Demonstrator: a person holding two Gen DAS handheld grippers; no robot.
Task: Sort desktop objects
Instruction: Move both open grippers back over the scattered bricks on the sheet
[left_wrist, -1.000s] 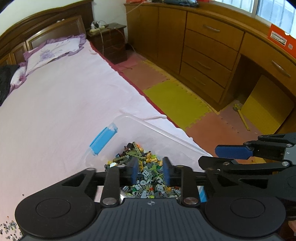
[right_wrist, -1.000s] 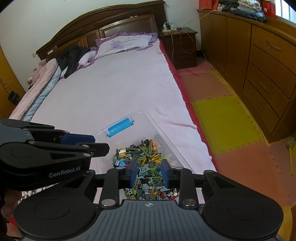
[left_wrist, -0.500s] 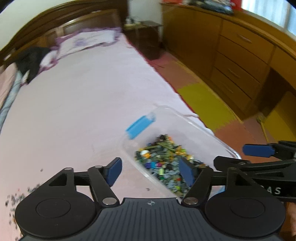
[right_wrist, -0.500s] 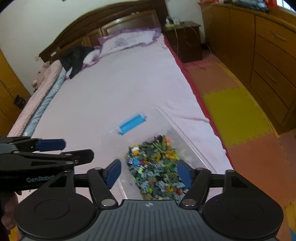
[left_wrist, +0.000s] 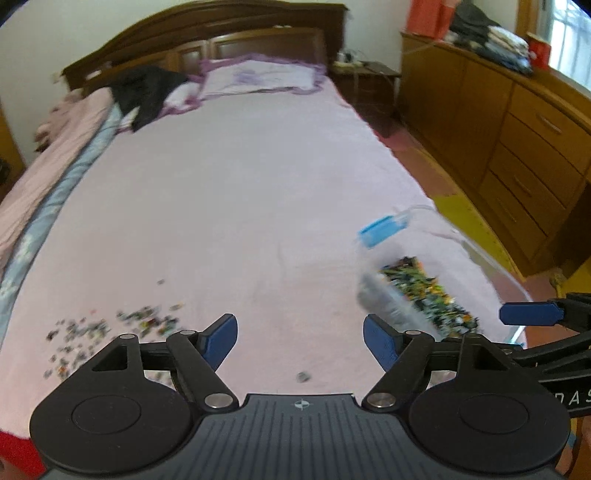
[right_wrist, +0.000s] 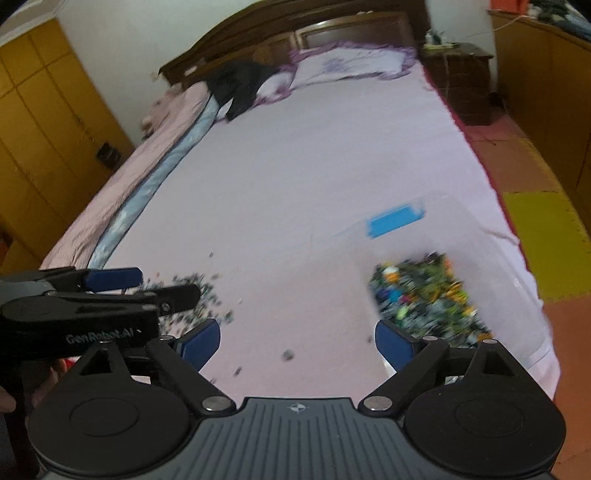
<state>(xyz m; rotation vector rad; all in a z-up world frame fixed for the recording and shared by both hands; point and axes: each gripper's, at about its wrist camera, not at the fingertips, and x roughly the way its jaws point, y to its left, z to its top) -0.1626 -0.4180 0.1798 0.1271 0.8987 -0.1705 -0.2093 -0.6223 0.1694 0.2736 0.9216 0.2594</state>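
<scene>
Both frames motion-blurred. Left gripper (left_wrist: 300, 339) fingers spread wide, nothing between them, over the pink bed (left_wrist: 236, 192). Right gripper (right_wrist: 297, 345) fingers also wide, holding nothing.

Clear bin (left_wrist: 480, 254) with a blue latch (left_wrist: 382, 230) sits on the bed near its right edge, to the right of both grippers. Bin holds a heap of small mixed-colour bricks (left_wrist: 428, 295): green, yellow, grey, some blue. In the right view the same heap (right_wrist: 424, 295) lies just beyond the right finger (right_wrist: 395, 345), latch (right_wrist: 395, 219) farther back.

Loose pieces (left_wrist: 110, 325) scattered on the bed to the left, well apart from the bin; one stray piece (left_wrist: 303, 376) lies between the left gripper's fingers, close to the camera. Right view shows the scatter (right_wrist: 199, 295) partly behind the left gripper (right_wrist: 140, 286), plus a few strays (right_wrist: 287, 355) on the sheet between the fingers.

Pillow (left_wrist: 258, 77) and dark clothing (left_wrist: 147, 92) at the headboard end. Wooden drawers (left_wrist: 517, 140) along the right wall, yellow floor mat (right_wrist: 543, 236) beside the bed.
</scene>
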